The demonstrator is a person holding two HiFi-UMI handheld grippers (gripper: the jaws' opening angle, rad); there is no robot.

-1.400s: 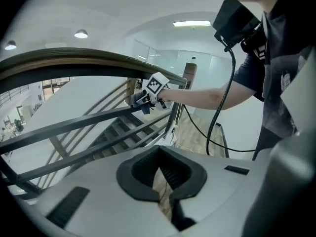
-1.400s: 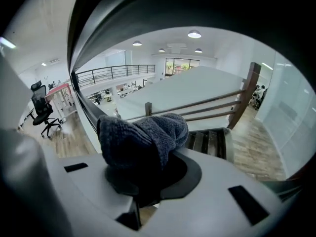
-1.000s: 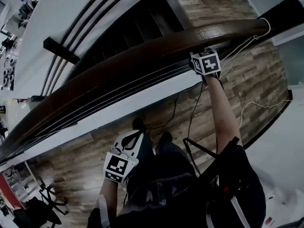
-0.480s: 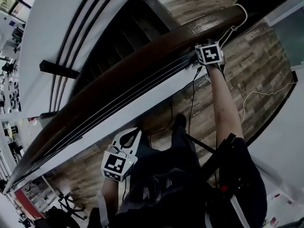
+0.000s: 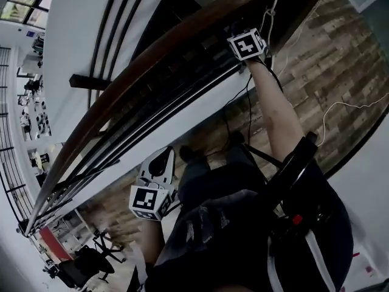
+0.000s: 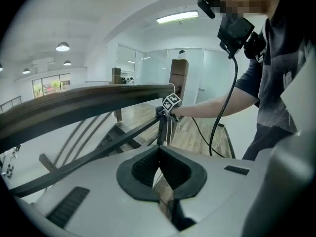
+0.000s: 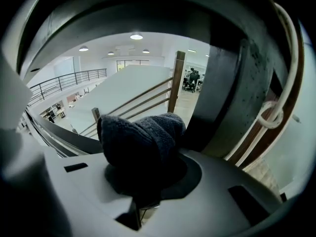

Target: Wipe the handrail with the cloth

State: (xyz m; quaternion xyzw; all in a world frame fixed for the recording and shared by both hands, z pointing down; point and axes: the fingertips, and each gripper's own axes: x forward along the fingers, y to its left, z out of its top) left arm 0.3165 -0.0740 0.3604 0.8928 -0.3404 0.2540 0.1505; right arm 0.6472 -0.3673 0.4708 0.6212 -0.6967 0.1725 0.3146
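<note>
The dark brown wooden handrail [image 5: 152,66] runs diagonally from lower left to upper right in the head view. My right gripper [image 5: 239,40] is pressed against the rail near its upper end, with the arm stretched out. In the right gripper view the right gripper [image 7: 143,181] is shut on a bunched dark grey cloth [image 7: 140,139], and the rail's dark surface [image 7: 232,93] curves close above and to the right of it. My left gripper [image 5: 160,164] hangs low by my body, away from the rail. Its jaws [image 6: 159,169] are shut with nothing between them.
Thin metal bars [image 5: 170,111] run below the rail, over a white ledge [image 5: 182,129]. A white cable [image 5: 269,8] loops round the rail's top end, and more cables [image 5: 340,111] trail on the wood floor. Office chairs [image 5: 91,263] stand at lower left.
My right gripper has slid with the cloth up along the rail toward its upper end. The left gripper has stayed low beside my body. My head has turned, so the rail looks steeper.
</note>
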